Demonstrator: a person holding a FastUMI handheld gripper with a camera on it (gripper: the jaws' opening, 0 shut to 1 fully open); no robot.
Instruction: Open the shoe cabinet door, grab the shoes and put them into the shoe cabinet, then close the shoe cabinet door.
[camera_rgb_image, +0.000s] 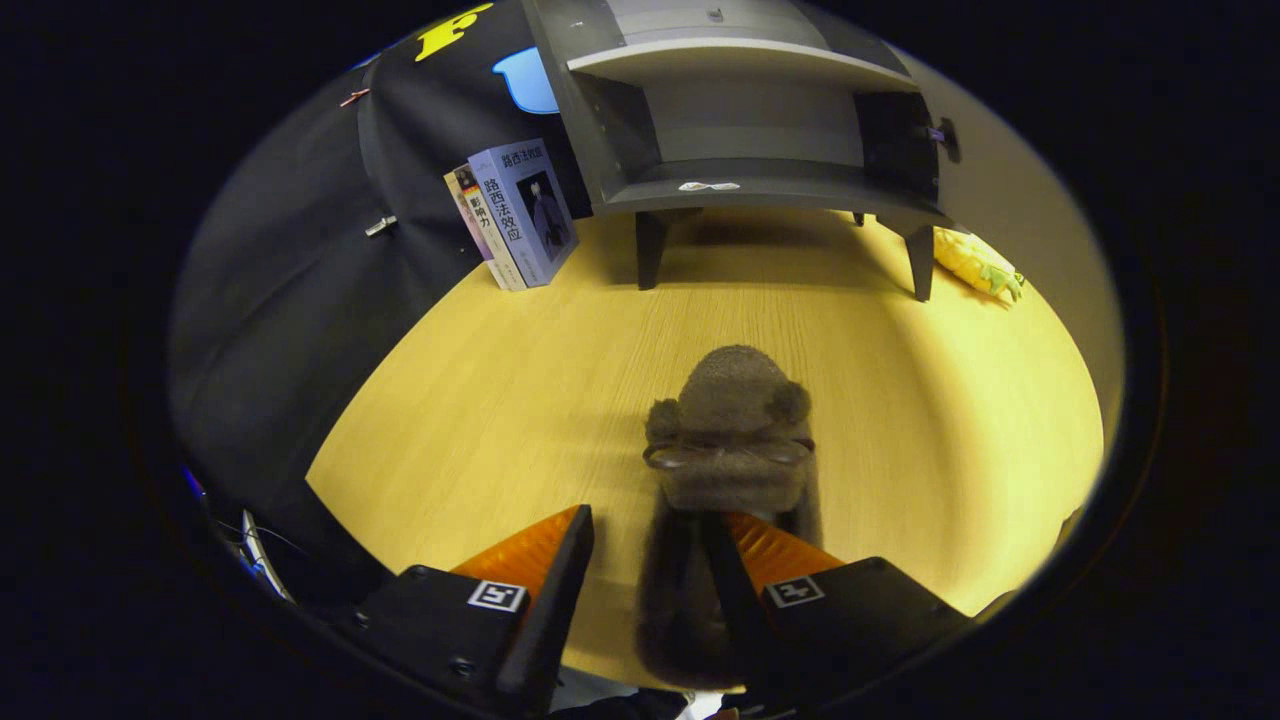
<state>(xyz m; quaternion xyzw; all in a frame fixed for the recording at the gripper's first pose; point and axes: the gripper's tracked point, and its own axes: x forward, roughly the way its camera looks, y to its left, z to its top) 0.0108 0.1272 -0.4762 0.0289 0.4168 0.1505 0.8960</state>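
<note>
1. The gripper (648, 560) sits low over a light wooden table (480, 400), its two fingers spread apart with a clear gap between them.
2. A fuzzy brown slipper (733, 430) with small round ears and a pair of glasses on its toe lies on the table, toe pointing away toward the cabinet.
3. The slipper's heel end reaches back into the gap between the fingers, lying close against the inner side of the right finger; the picture is blurred there, so I cannot tell whether that finger touches it.
4. The left finger stands apart from the slipper, with bare table showing between them, so the tool is released and grasps nothing.
5. Beyond the slipper, well apart from it, stands the dark grey shoe cabinet (760, 130) on short legs, with its front open.
6. Its door (900, 140) is swung out on the right side, and a paler shelf (740, 55) shows inside above the bottom board.
7. A small white scrap (708, 186) lies on the front edge of the bottom board.
8. Two books (515, 215) stand upright just left of the cabinet, leaning against the black cloth wall.
9. A yellow and green soft item (978, 265) lies on the table just right of the cabinet's right leg.
</note>
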